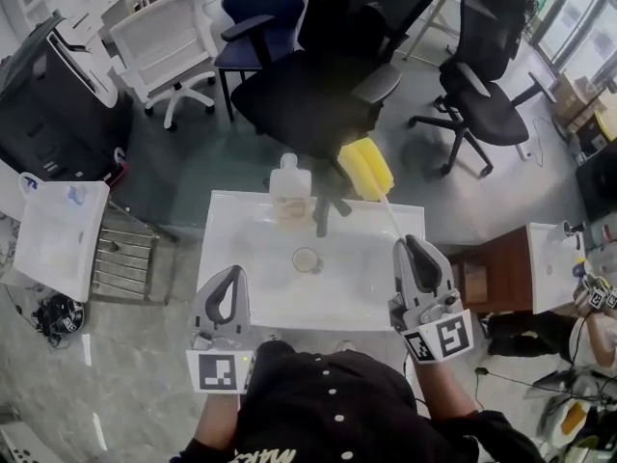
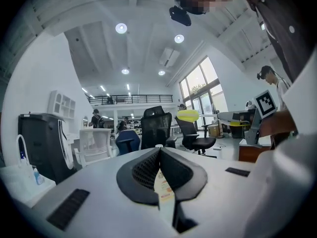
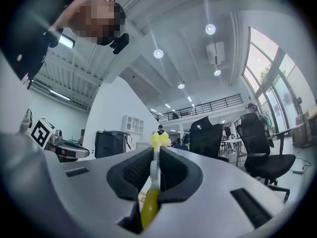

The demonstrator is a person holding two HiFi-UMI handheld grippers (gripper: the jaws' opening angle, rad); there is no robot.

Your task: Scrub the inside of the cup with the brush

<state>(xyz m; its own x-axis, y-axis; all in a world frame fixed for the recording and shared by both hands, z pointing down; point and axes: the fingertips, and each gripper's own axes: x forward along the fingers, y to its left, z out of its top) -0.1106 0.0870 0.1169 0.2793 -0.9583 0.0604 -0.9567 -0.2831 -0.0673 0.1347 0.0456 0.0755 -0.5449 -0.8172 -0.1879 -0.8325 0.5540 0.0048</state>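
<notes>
A small clear cup stands upright in the middle of the white table. My right gripper hovers over the table's right edge, shut on the thin white handle of the brush. The brush's yellow sponge head sticks out past the table's far edge, well beyond the cup. In the right gripper view the handle runs between the shut jaws of the right gripper up to the yellow head. My left gripper is over the table's near left corner, shut and empty. In its own view the left gripper points at a bottle.
A pale bottle with a label stands at the table's far edge behind the cup. Office chairs crowd the far side: black, blue, white and black. A white stand is at left, a wooden cabinet at right.
</notes>
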